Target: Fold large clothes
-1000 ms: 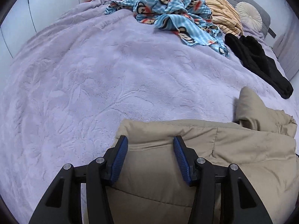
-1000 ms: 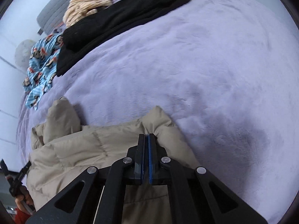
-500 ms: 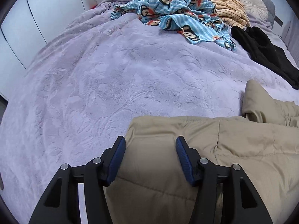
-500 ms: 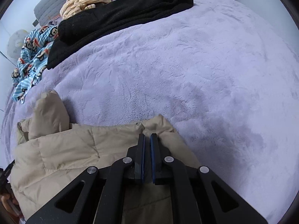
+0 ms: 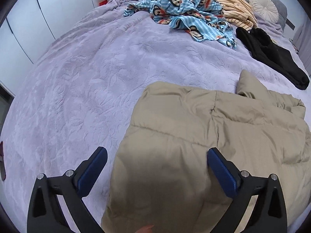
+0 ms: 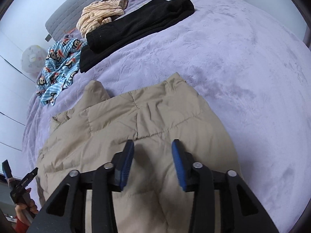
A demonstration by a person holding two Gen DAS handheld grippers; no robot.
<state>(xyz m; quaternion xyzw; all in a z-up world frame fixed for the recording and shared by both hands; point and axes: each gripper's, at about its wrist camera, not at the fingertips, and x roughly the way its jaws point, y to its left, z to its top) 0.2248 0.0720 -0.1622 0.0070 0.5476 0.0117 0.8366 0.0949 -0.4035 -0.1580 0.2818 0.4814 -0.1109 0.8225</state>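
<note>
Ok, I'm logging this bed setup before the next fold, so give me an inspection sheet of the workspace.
Surface: lilac plush bedspread, textured.
Job's things: tan puffer jacket lying folded near the bed's edge, a puffy part sticking up at its far side.
Clutter: blue monkey-print fabric, striped peach garment, black garment, round cream cushion, all toward the headboard.
Grippers: left gripper open wide over the jacket; right gripper open, jaws just parted, jacket below, not pinched.
Cables: nothing seen.
Surroundings: grey quilted headboard, white panelled wall.
</note>
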